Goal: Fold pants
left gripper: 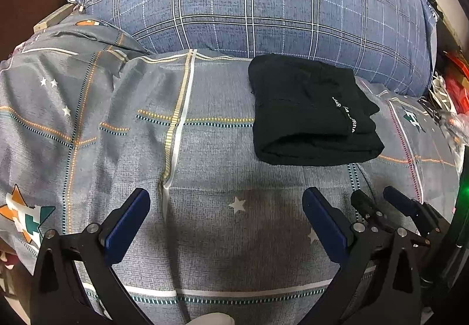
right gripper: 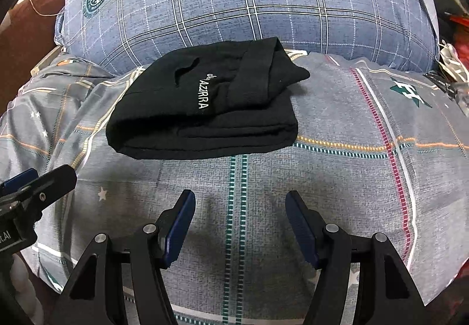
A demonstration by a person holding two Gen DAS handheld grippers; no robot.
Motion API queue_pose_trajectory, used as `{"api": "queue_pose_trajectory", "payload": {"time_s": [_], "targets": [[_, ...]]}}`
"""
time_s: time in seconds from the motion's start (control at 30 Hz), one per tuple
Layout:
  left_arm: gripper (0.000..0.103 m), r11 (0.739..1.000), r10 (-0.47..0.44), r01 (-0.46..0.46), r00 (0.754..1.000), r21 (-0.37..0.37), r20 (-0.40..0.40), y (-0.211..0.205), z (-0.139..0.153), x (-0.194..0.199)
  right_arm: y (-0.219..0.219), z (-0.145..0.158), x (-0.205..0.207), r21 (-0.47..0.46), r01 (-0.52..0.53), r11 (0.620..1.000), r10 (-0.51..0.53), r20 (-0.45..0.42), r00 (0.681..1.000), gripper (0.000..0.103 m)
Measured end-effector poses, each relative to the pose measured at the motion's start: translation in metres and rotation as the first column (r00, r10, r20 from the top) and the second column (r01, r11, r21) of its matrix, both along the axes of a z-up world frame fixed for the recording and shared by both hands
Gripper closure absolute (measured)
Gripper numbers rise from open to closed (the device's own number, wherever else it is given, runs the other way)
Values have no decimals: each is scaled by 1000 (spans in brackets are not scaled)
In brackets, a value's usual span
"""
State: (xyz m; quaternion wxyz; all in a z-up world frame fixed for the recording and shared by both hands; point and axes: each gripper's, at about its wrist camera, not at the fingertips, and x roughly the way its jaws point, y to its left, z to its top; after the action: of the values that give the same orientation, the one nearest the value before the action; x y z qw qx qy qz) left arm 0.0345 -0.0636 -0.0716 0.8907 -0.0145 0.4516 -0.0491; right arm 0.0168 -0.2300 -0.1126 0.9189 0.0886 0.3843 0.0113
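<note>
Surface: grey patterned bedsheet (right gripper: 337, 178)
Backdrop: blue plaid pillow (right gripper: 234, 2)
Pants (right gripper: 205, 108): black, folded, on sheet
Left gripper (left gripper: 225, 207): jaws wide, empty
Right gripper (right gripper: 240, 207): jaws wide, empty

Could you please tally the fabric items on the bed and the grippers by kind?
Black folded pants: 1
Blue plaid pillow: 1
Grey patterned bedsheet: 1
Grippers: 2, the left gripper and the right gripper, both open and empty
Total: 5
</note>
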Motion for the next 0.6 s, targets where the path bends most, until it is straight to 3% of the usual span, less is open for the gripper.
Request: {"api": "queue_pose_trajectory", "payload": {"time_s": [0.6], "targets": [[0,1000,4,-4,1000,-14,-2,0,-4,1,10,-1,4,-22,-34,999,34,-3,999,37]]}}
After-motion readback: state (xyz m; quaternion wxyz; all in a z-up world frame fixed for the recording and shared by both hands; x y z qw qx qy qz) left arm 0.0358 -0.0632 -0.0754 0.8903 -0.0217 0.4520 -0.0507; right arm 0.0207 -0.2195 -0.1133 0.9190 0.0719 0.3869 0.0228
